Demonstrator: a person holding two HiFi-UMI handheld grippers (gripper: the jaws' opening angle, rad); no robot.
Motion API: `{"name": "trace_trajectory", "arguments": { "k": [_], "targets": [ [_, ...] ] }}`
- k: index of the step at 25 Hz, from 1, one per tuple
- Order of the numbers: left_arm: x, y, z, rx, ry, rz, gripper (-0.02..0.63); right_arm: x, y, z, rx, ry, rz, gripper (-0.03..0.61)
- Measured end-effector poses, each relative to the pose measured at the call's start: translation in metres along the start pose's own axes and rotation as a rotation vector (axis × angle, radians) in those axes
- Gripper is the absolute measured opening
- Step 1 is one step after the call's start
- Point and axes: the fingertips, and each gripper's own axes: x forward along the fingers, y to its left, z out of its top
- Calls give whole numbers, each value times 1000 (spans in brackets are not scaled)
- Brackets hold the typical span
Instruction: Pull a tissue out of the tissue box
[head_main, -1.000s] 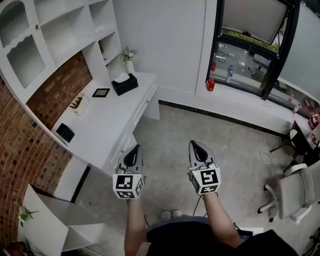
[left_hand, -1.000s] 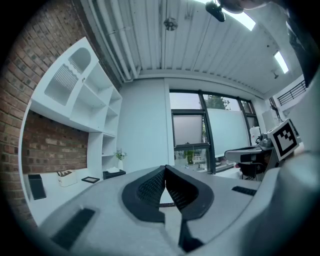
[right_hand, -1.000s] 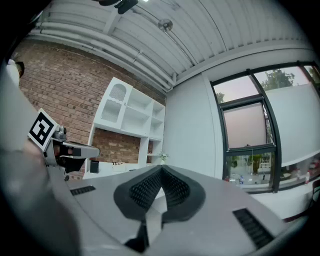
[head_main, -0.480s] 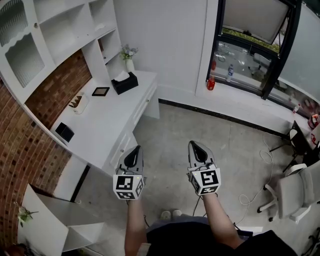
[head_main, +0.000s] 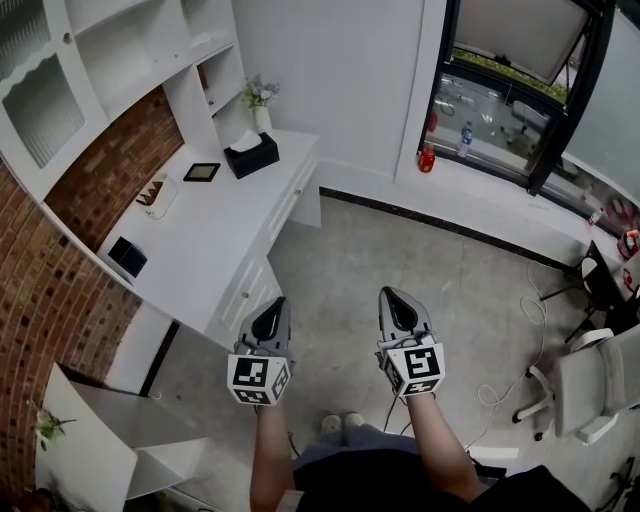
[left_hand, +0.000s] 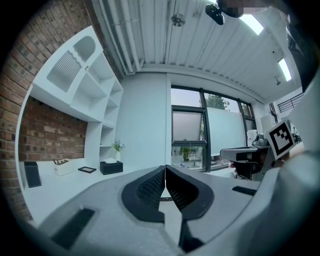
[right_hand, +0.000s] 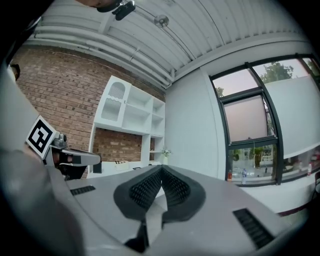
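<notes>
Hanging side by side over the floor (head_main: 340, 270) at the head view's 6 o'clock, the left gripper (head_main: 268, 315) and the right gripper (head_main: 400, 310) both point toward 12 o'clock, held at the ends of bare forearms. Both tongs are fully narrow: in each gripper view the ribbed black pads (left_hand: 150, 189) meet along a thin seam with nothing between them.

The tissue box (head_main: 251, 155), black, sits well apart from both, at about 11 o'clock from the left gripper, on the far end of the white desk (head_main: 225, 235). A white tissue (head_main: 243, 141) stands up out of its top. At the box's 12 o'clock is a vase (head_main: 260, 112) of flowers; at its 8 o'clock a dark frame (head_main: 201, 172) lies flat. In the left gripper view the box shows at 9 o'clock of the jaw tips, small and distant.

At 1 o'clock a red bottle (head_main: 427, 158) stands on the sill (head_main: 480, 185), and at 4 o'clock there is a chair (head_main: 590, 385).
</notes>
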Motion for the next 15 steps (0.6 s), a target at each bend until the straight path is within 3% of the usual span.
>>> {"name": "trace_trajectory", "arguments": {
  "k": [6, 11, 15],
  "targets": [
    [-3, 9, -12, -31, 7, -14, 14, 5, 5, -8, 12, 16, -8, -3],
    [-1, 20, -20, -42, 21, -22, 149, 13, 8, -4, 12, 4, -18, -3],
    [0, 31, -12, -32, 8, -27, 190, 19, 8, 7, -2, -20, -34, -3]
  ]
}}
